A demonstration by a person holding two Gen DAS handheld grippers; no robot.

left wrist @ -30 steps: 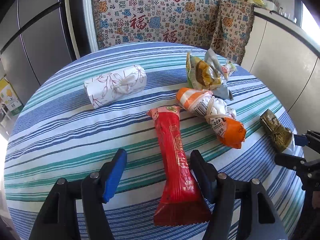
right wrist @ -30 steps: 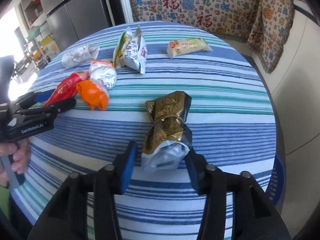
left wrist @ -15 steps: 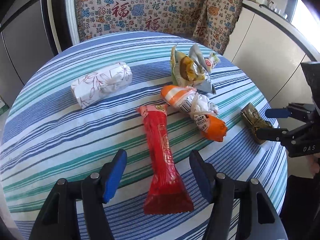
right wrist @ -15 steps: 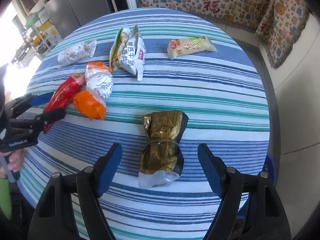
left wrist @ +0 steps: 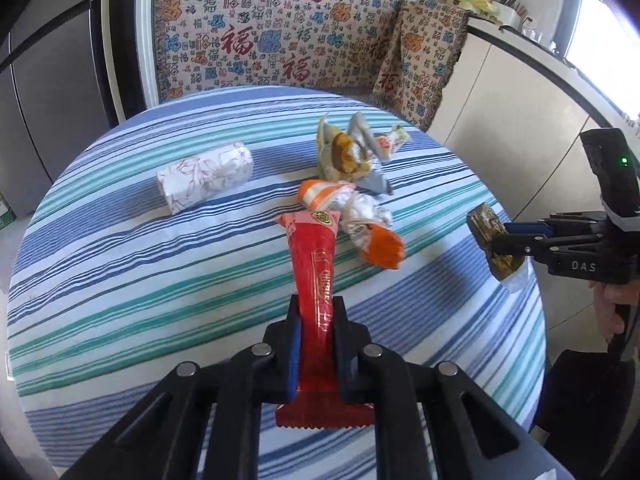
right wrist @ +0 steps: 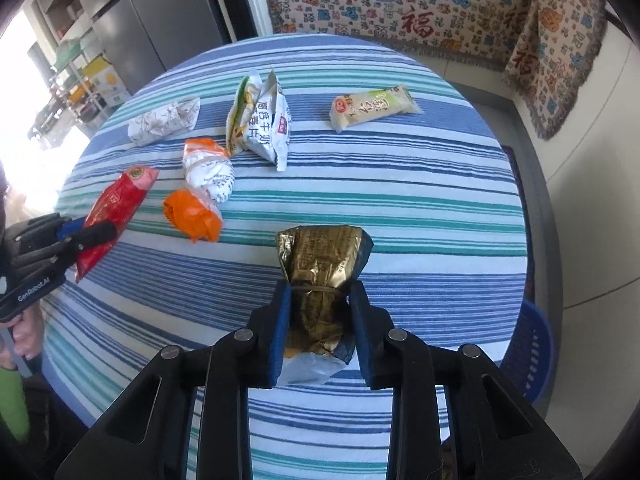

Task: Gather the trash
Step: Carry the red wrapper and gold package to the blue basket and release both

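Note:
My left gripper (left wrist: 317,309) is shut on a long red wrapper (left wrist: 316,268), held above the striped round table (left wrist: 120,280); it also shows in the right wrist view (right wrist: 116,208). My right gripper (right wrist: 320,294) is shut on a crumpled gold wrapper (right wrist: 320,264), which also shows in the left wrist view (left wrist: 490,236). On the table lie an orange and white wrapper (right wrist: 204,188), an open yellow and grey snack bag (right wrist: 260,120), a floral white packet (right wrist: 164,120) and a pale green bar wrapper (right wrist: 374,108).
A patterned cloth (left wrist: 288,36) hangs behind the table. Grey cabinet doors (right wrist: 160,20) stand at the far left. A white counter (left wrist: 540,80) runs at the right. A blue plastic basket (right wrist: 528,352) sits on the floor by the table's right edge.
Both grippers were open around their wrappers. Both have closed on them, and the red and gold wrappers are now lifted off the table.

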